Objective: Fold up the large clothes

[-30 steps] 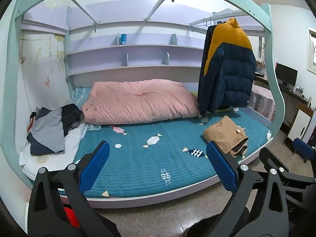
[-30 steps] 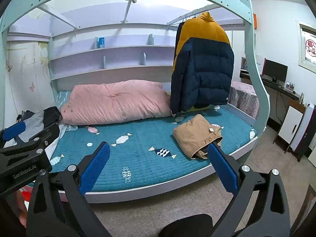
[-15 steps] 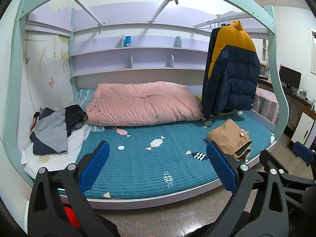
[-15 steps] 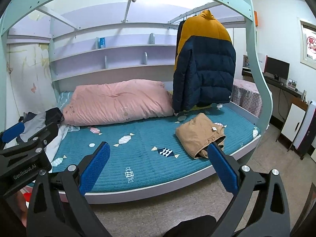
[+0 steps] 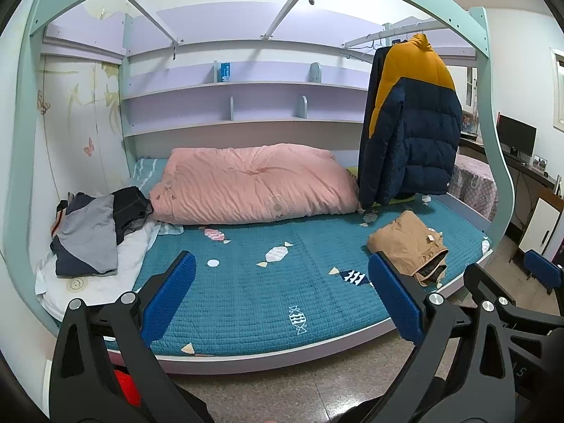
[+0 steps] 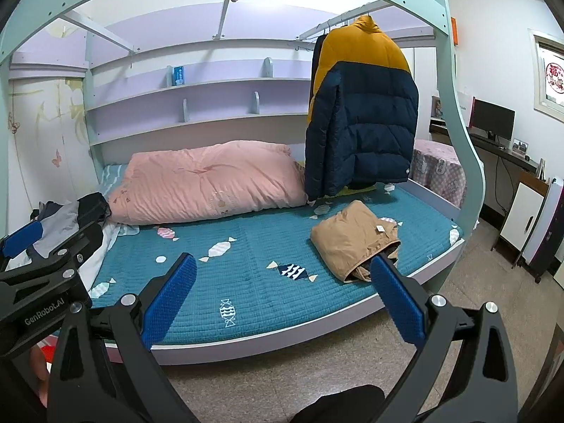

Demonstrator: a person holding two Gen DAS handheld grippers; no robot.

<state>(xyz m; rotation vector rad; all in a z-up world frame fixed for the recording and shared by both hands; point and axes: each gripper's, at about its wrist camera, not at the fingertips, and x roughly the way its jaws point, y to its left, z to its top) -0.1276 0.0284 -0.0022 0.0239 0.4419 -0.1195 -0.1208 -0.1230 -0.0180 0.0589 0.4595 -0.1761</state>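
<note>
A navy and yellow puffer jacket (image 5: 410, 130) hangs from a rail at the bed's right end; it also shows in the right wrist view (image 6: 359, 123). A folded tan garment (image 5: 405, 243) (image 6: 352, 239) lies on the teal mattress (image 5: 268, 282) near its right front edge. A heap of grey and dark clothes (image 5: 91, 225) (image 6: 67, 218) lies at the left end. My left gripper (image 5: 282, 296) and my right gripper (image 6: 282, 292) are both open and empty, held above the floor in front of the bed.
A pink duvet (image 5: 250, 183) lies along the back of the mattress under lilac shelves (image 5: 239, 105). A mint bed frame (image 6: 454, 112) arches overhead. A desk with a monitor (image 6: 493, 120) and a white cabinet (image 6: 518, 218) stand to the right.
Both views have tilted up a little and drawn slightly nearer the bed. Both grippers stay open and empty. Nothing on the bed has moved.
</note>
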